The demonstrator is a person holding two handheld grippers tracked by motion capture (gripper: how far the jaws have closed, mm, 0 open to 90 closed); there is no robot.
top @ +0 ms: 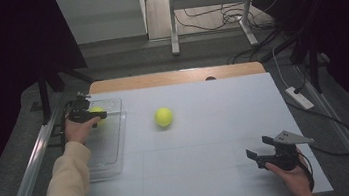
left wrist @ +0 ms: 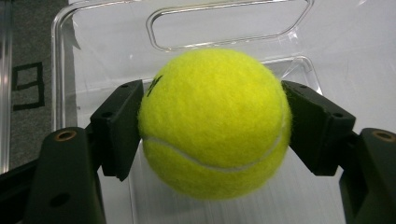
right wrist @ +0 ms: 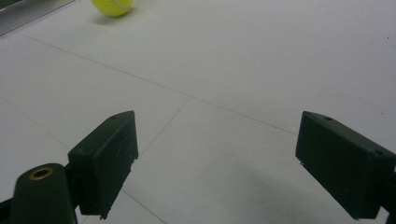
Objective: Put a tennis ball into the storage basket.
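Note:
My left gripper [top: 95, 114] is shut on a yellow tennis ball [left wrist: 214, 123], its two black pads pressing the ball's sides. It holds the ball over the clear plastic tray [top: 111, 136] at the table's left; in the high view the ball [top: 96, 110] peeks out behind the jaws. A second tennis ball [top: 164, 117] lies loose on the white table top, also at the top left of the right gripper view [right wrist: 112, 6]. My right gripper [top: 260, 150] rests near the front right of the table, open, with nothing between its jaws [right wrist: 215, 163].
The white table top [top: 203, 140] has a wooden strip along its far edge. A metal rail [top: 30, 171] runs along the left side. Beyond the table are a stand, cables and a power strip [top: 299, 97] on the floor.

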